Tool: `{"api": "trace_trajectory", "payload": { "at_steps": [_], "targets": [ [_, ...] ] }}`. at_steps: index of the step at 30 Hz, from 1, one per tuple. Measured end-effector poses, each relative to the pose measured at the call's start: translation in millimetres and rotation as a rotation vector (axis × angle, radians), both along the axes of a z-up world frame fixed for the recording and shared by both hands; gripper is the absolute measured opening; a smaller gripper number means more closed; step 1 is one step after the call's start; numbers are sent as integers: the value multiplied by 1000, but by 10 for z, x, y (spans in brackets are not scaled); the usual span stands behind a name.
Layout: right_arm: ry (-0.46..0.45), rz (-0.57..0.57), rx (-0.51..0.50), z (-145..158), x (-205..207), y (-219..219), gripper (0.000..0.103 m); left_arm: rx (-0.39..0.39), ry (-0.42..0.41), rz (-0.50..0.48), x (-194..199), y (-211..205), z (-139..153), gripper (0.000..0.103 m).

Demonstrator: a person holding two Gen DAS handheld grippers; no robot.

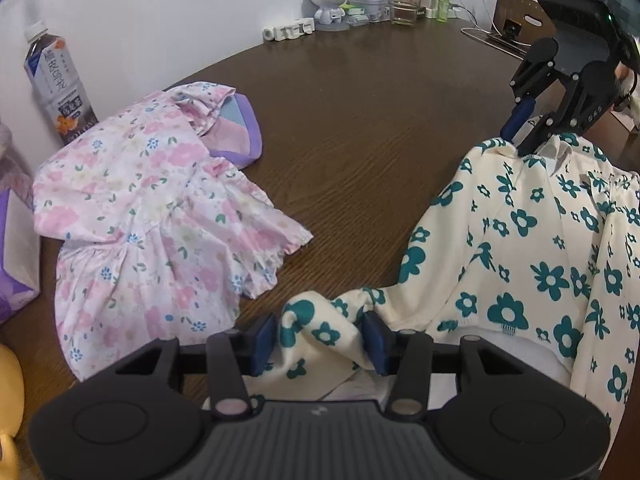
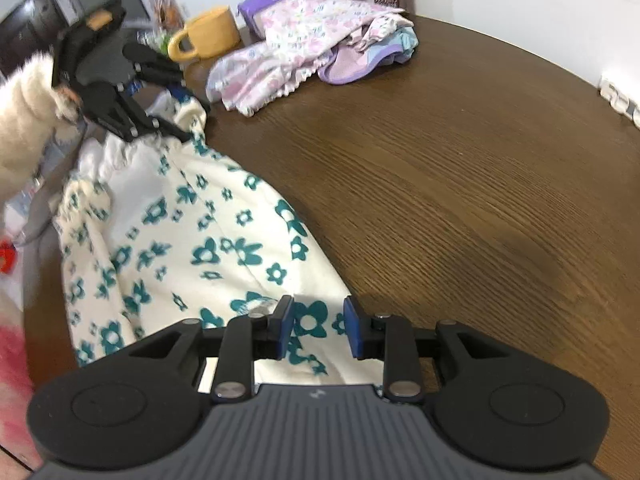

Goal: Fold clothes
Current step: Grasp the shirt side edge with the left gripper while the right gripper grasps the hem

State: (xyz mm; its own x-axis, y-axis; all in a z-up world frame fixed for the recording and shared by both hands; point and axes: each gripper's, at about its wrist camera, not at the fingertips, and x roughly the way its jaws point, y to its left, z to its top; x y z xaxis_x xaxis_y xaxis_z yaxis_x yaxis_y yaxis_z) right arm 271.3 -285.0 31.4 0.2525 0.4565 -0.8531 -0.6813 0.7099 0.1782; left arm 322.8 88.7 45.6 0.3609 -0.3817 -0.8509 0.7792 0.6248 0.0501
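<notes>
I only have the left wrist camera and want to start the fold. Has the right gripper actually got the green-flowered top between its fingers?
Observer: Yes. In the right wrist view the flowered top fills the gap between the blue pads of the right gripper.
Operator: And what is behind my left gripper? I can't see back there.
Observer: A fluffy cream sleeve on the hand that holds the left gripper.
Operator: Anything near the pink clothes that I should avoid?
Observer: A yellow mug stands just beside the pink floral garment.
</notes>
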Motion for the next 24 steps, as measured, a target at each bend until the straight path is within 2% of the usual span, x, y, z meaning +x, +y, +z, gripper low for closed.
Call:
{"api": "trace_trajectory", "payload": {
  "at_steps": [2, 3, 6, 8, 10, 14, 16, 18, 21, 24],
  "targets": [
    [-10, 4, -18, -11, 19, 33, 27, 4, -8, 4, -30, -19, 1, 41],
    [-11, -1, -18, -9, 34, 40, 27, 7, -17, 4, -54, -32, 2, 31],
    [-35, -8, -41, -17, 26, 82, 25, 16, -71, 14, -161, -72, 2, 17],
    [-68, -5, -64, -18, -36, 127, 11, 16, -127, 30, -255, -87, 17, 12],
    [-121, -3, -93, 9, -137, 181, 5, 2, -216, 41, -398, -83, 95, 11],
    [-313, -1, -184, 181, -456, 309, 2, -22, -443, 48, -774, -63, 281, 11],
    [-424, 12, -255, 258, -672, 397, 2, 24, -566, 4, -1071, -82, 332, 13],
    [-552, 64, -356, 274, -977, 527, 2, 63, -647, -51, -1383, -96, 327, 15],
    [-674, 143, -448, 173, -1432, 673, 2, 84, -671, -88, -1761, -41, 216, 16],
    [-737, 196, -498, -16, -1831, 737, 2, 116, -633, -92, -2017, 15, 43, 18]
  ]
}}
